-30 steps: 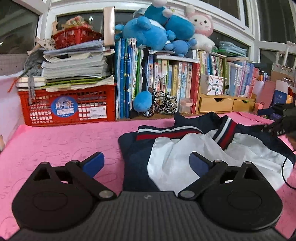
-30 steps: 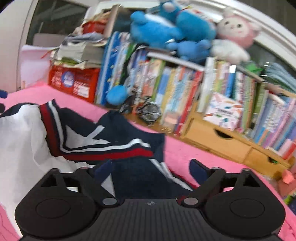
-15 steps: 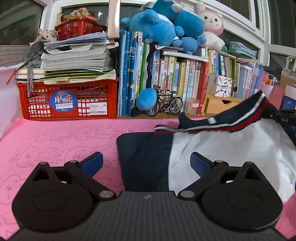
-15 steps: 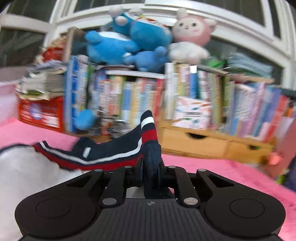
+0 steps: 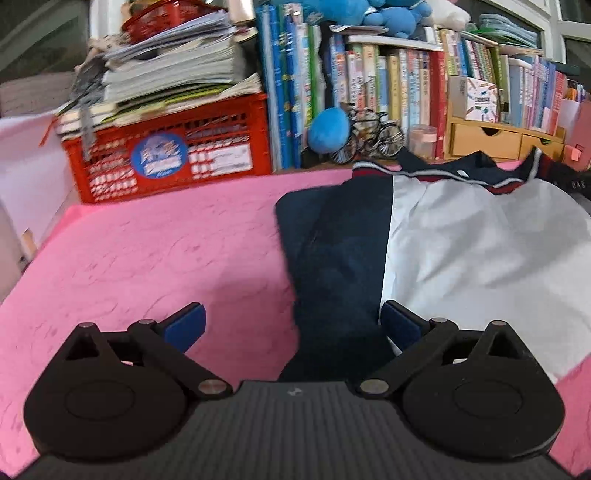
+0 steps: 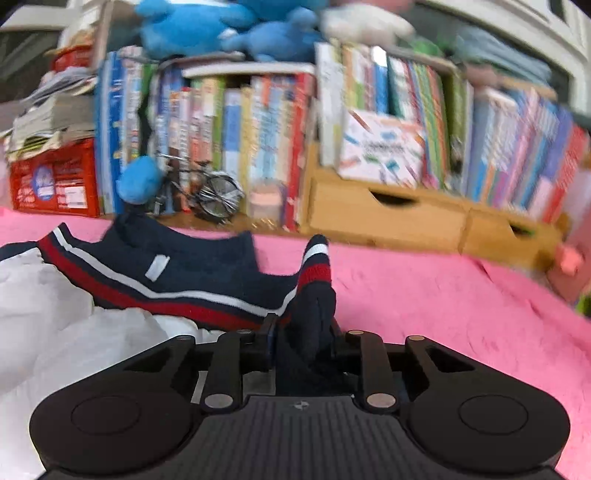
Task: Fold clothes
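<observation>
A: Left wrist view, listed left to right. Upper left: red crate [image 5: 170, 155] under a stack of papers [image 5: 173, 70]. Centre top: row of books [image 5: 388, 85], blue plush ball [image 5: 328, 130], model bicycle [image 5: 373, 138]. Upper right: wooden drawer unit [image 5: 502, 142]. Foreground: pink mat [image 5: 147, 258]. Centre to right: navy-and-white jacket [image 5: 461, 254] lying on the mat, navy panel on its left side, white panel to the right.

B: And the left gripper [image 5: 293, 325]?

A: Bottom of frame, jaws spread wide, nothing pinched. The jacket's navy lower edge lies between the blue pads [image 5: 184, 326], neither pad pressing it.

B: Right wrist view?

A: Blurred, so details are approximate. Far left: the crate [image 6: 51, 184]. Top: blue plush toys [image 6: 207, 26] on the books [image 6: 258, 122]. Right of centre: the drawer unit [image 6: 388, 218]. Lower left: the jacket [image 6: 74, 332], white body with its navy, red and white striped band [image 6: 147, 291].

B: Right gripper [image 6: 303, 343]?

A: Bottom centre, jaws narrow and opening slightly, a striped cuff [image 6: 314, 280] between them, standing up out of the grip. The pads appear still pressed on the cloth.
</observation>
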Demonstrator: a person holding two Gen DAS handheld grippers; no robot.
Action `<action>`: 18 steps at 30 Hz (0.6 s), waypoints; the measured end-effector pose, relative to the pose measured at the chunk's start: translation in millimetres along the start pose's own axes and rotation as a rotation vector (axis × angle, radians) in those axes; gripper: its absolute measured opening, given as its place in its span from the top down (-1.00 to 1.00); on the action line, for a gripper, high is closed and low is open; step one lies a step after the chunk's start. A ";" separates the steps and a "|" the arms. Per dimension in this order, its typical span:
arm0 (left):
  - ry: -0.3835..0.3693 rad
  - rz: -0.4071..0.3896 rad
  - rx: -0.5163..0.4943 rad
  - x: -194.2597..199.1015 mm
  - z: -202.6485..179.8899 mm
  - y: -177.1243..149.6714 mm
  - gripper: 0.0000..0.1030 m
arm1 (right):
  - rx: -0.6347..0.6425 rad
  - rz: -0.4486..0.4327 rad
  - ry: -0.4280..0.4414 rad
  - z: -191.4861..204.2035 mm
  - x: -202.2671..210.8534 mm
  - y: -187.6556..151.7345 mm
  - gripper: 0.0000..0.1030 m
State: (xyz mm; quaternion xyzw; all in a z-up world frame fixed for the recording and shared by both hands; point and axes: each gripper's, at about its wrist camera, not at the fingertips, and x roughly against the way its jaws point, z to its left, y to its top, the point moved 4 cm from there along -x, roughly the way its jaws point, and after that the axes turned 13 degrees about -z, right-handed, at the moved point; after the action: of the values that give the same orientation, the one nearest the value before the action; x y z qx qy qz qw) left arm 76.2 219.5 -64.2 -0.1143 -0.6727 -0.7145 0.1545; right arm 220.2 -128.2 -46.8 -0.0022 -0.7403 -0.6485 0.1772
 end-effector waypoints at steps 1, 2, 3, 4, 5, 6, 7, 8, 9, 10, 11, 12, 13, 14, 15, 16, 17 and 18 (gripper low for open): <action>0.006 -0.003 0.007 4.9 2.6 0.4 -0.99 | 0.002 -0.005 0.008 2.7 -1.7 1.5 0.50; 0.013 -0.012 0.014 10.8 4.7 2.7 -0.99 | 0.007 -0.006 0.015 5.9 -5.3 2.1 0.50; 0.025 -0.031 0.018 16.3 5.9 7.3 -0.97 | 0.017 0.003 0.018 8.5 -10.0 0.2 0.50; 0.052 -0.066 0.015 20.7 6.5 15.9 -0.94 | 0.026 0.017 0.015 9.5 -14.4 -2.7 0.49; 0.086 -0.108 0.010 24.6 7.2 26.1 -0.94 | 0.035 0.031 0.012 10.5 -18.9 -5.6 0.46; 0.121 -0.150 0.005 28.5 7.8 36.4 -0.94 | 0.036 0.043 0.010 10.6 -22.8 -7.8 0.43; 0.143 -0.193 0.010 32.5 7.5 47.1 -0.94 | 0.026 0.048 0.005 9.0 -23.3 -8.0 0.40; 0.136 -0.232 0.029 36.3 5.0 58.4 -0.94 | 0.014 0.048 -0.003 7.0 -20.3 -6.8 0.35; 0.105 -0.259 0.051 38.9 0.4 67.5 -0.94 | 0.002 0.047 -0.012 5.0 -17.2 -5.5 0.15; 0.069 -0.271 0.058 40.3 -7.8 71.8 -0.94 | -0.005 0.039 -0.025 3.8 -11.4 -3.2 -0.23; 0.032 -0.277 0.054 41.5 -18.5 73.6 -0.94 | -0.007 0.018 -0.043 3.6 -1.5 0.6 -0.37; -0.004 -0.282 0.050 42.8 -29.2 75.5 -0.95 | -0.010 -0.012 -0.048 5.1 11.0 4.5 -0.45; -0.031 -0.282 0.031 43.1 -40.5 73.5 -0.95 | -0.017 -0.056 -0.032 8.8 27.4 8.6 -0.48; -0.052 -0.277 0.000 42.5 -52.4 68.5 -0.95 | -0.027 -0.092 -0.004 14.6 44.9 12.0 -0.52; -0.070 -0.265 -0.032 41.5 -64.2 61.4 -0.95 | -0.042 -0.109 0.046 24.8 63.7 13.2 -0.59; -0.083 -0.246 -0.060 40.4 -74.1 53.5 -0.95 | -0.053 -0.109 0.103 36.8 80.7 12.4 -0.60; -0.093 -0.219 -0.086 38.1 -81.8 44.3 -0.95 | -0.054 -0.098 0.165 50.7 95.6 9.5 -0.60; -0.096 -0.188 -0.110 36.0 -87.8 34.5 -0.95 | -0.042 -0.080 0.233 67.0 109.8 3.7 -0.60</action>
State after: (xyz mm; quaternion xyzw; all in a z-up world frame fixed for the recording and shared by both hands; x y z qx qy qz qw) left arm 59.7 128.0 -24.9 -0.0932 -0.6467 -0.7555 0.0480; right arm 100.8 -88.1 -20.6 0.0989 -0.7006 -0.6661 0.2359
